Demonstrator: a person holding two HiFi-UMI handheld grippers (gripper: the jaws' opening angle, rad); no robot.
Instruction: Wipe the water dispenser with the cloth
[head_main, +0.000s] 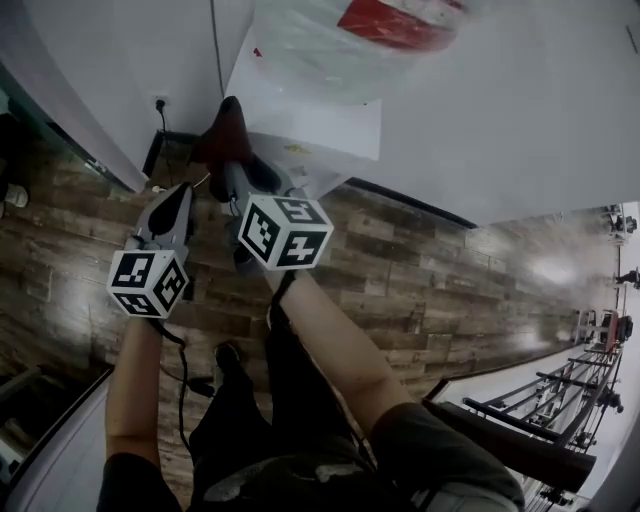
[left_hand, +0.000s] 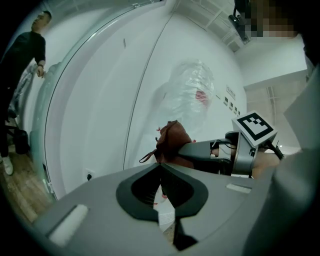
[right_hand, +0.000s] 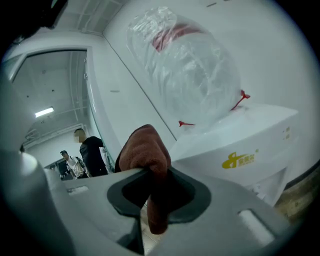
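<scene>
Counted per kind:
- Two grippers: the left gripper (head_main: 180, 192) and the right gripper (head_main: 232, 170).
- Two marker cubes, one per gripper: left cube (head_main: 148, 282), right cube (head_main: 285, 230).
- One cloth (right_hand: 145, 147), dark red-brown.
- One water dispenser (right_hand: 240, 145), white.
- One water bottle (right_hand: 185, 70) in clear plastic wrap, with two red ties: upper tie (right_hand: 242, 97), lower tie (right_hand: 186, 123).
- One wall socket (head_main: 160, 102).
- Two bystanders in the right gripper view: one in black (right_hand: 92, 152), one in white (right_hand: 67, 162).
- The left gripper view showed one bystander in black (left_hand: 30, 55); could not tell if it was the same person.
</scene>
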